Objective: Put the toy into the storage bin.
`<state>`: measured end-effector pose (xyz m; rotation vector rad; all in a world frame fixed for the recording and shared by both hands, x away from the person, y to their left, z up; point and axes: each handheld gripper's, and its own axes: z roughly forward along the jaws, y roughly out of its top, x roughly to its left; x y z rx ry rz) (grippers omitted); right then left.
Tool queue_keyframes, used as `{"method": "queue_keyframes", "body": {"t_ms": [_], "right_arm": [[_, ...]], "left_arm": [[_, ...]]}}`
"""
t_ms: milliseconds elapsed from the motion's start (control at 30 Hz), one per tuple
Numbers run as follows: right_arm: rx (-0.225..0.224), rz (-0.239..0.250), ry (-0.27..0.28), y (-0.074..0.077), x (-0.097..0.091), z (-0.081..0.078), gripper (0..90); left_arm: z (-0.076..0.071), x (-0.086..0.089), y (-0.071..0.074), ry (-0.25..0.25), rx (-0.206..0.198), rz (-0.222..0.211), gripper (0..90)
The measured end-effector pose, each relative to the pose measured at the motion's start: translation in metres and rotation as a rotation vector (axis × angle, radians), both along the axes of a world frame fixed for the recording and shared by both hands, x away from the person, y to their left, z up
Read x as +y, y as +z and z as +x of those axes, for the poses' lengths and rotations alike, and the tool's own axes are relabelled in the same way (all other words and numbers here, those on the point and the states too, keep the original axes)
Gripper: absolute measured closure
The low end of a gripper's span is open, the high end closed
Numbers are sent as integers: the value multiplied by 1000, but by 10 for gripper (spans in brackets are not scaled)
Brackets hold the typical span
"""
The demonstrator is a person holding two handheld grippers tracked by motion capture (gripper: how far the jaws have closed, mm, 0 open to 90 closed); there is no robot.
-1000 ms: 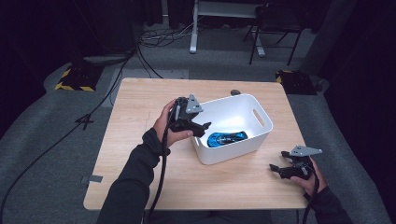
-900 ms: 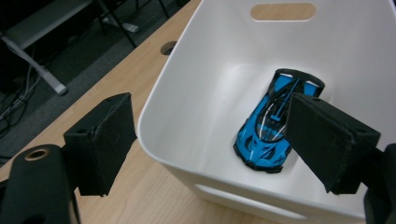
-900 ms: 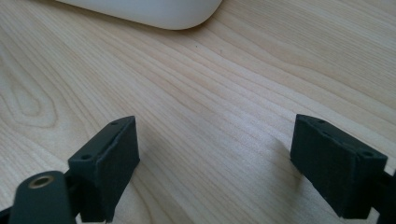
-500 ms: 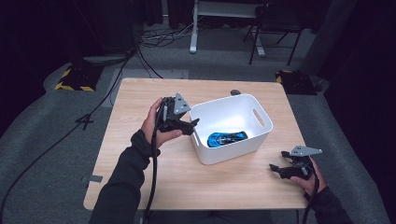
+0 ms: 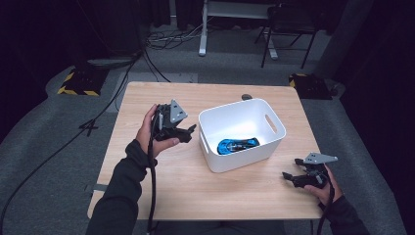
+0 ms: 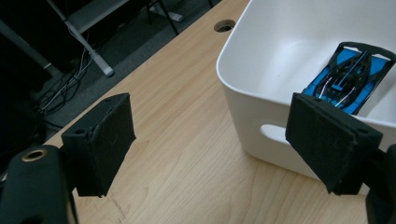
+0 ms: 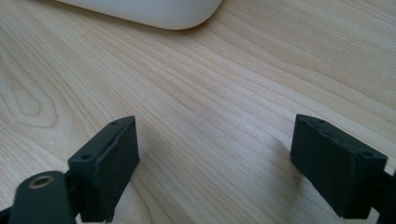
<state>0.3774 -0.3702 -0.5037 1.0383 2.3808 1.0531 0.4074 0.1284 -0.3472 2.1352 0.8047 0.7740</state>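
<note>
A white plastic bin (image 5: pixel 266 141) stands on the wooden table (image 5: pixel 161 176), right of centre. Inside it lies a blue and black toy car (image 5: pixel 237 145) (image 6: pixel 348 81). My left gripper (image 5: pixel 188 132) hovers just left of the bin, held open with nothing between its jaws; in the left gripper view its pads (image 6: pixel 100 142) frame the bin's near wall (image 6: pixel 261 114). My right gripper (image 5: pixel 289 177) rests low over the table's front right corner, open and empty, its pads (image 7: pixel 107 163) spread above bare wood. A corner of the bin (image 7: pixel 159 11) shows at the top of the right gripper view.
A cable hole (image 5: pixel 246 97) (image 6: pixel 224 25) sits near the table's far edge behind the bin. Cables (image 5: pixel 122 73), a desk leg (image 5: pixel 201 29) and a chair (image 5: pixel 288 29) stand on the grey floor beyond the table.
My left gripper has drawn back from over the bin's left rim, moving left and toward the table's near side. The right gripper has stayed put.
</note>
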Motion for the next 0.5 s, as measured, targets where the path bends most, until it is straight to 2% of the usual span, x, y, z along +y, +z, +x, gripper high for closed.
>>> {"method": "queue_keyframes", "body": {"t_ms": [133, 167, 200, 300, 367, 433, 500], "right_arm": [[0, 0, 0, 0, 0, 0, 155], [1, 0, -1, 0, 0, 0, 155], [0, 0, 0, 0, 0, 0, 155], [0, -2, 1, 0, 0, 0, 155], [0, 0, 0, 0, 0, 0, 154], [0, 0, -1, 0, 0, 0, 155], [0, 1, -1, 0, 0, 0, 155]], "left_arm": [[-2, 6, -7, 23, 4, 14, 159], [-2, 7, -8, 30, 1, 5, 159], [-2, 8, -10, 25, 13, 20, 159], [-3, 11, -17, 38, 22, -1, 159], [-3, 16, -18, 33, 23, 31, 159], [-4, 16, -23, 49, 27, 15, 159], [-6, 17, -27, 52, 32, 33, 159]]}}
